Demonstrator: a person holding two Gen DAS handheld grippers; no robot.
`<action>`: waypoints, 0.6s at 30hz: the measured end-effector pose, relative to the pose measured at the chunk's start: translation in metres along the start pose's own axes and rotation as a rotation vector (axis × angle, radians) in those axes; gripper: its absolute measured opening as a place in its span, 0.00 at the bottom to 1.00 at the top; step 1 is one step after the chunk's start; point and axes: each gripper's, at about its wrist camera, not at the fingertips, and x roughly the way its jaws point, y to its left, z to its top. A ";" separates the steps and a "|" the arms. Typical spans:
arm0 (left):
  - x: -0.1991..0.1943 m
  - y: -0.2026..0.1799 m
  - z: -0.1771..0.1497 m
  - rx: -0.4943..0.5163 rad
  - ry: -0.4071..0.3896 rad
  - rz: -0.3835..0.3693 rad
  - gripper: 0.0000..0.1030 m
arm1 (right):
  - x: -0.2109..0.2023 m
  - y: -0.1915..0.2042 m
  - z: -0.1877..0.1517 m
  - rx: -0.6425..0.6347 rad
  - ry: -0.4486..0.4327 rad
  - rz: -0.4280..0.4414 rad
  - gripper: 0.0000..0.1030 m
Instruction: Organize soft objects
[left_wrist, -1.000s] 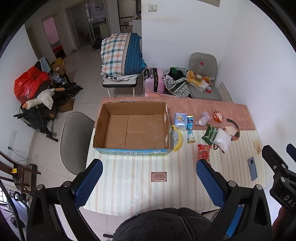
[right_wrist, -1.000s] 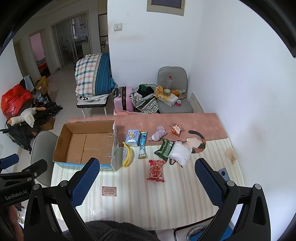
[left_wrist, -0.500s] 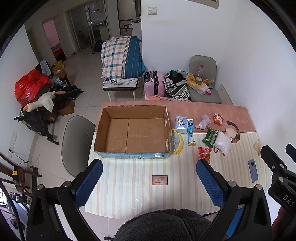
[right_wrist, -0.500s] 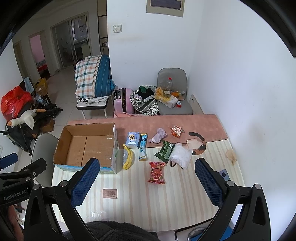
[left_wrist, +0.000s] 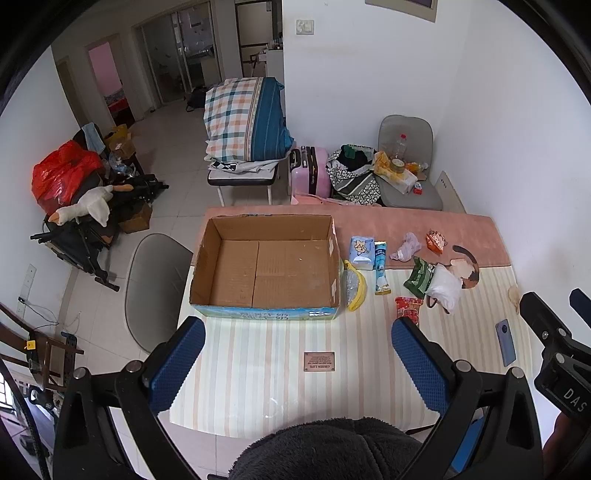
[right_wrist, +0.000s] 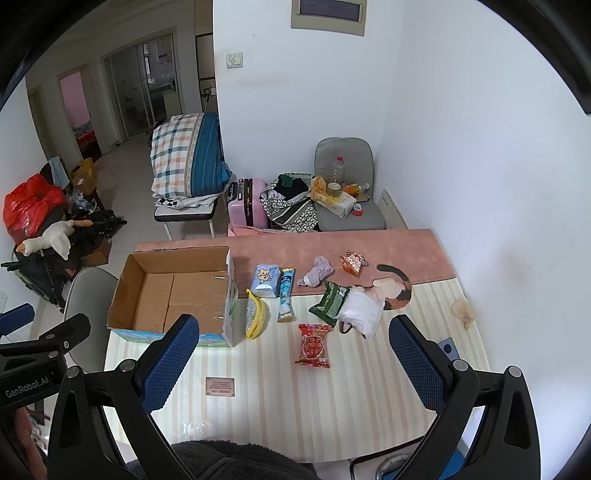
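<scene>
Snack packets and soft bits lie right of your cardboard box (left_wrist: 264, 266) on the table (left_wrist: 258, 369): banana pouch (left_wrist: 354, 290) and blue tube (left_wrist: 380, 267) run long-axis away from you, red packet (right_wrist: 314, 345) too. Left gripper (left_wrist: 299, 369) and right gripper (right_wrist: 291, 365) both spread wide, holding nothing.

"GenRobot.AI" is read in white letters on the black body of the left gripper (right_wrist: 29, 380), at the left edge of the right wrist view. "DAS" is read on the right gripper (left_wrist: 569, 387) body in the left wrist view; the rest is cut off. Print on the small brown card (left_wrist: 319, 361), the cardboard box (left_wrist: 266, 314) front and the snack packets is too small to be read.
</scene>
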 end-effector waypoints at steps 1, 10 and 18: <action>0.000 0.000 0.001 -0.003 0.000 -0.003 1.00 | -0.001 -0.001 -0.002 -0.001 -0.003 0.000 1.00; 0.000 -0.002 -0.006 -0.006 -0.006 -0.005 1.00 | -0.002 0.000 -0.004 -0.013 -0.007 0.001 1.00; -0.001 -0.003 -0.008 -0.011 -0.014 -0.005 1.00 | -0.002 0.000 -0.005 -0.018 -0.012 -0.002 1.00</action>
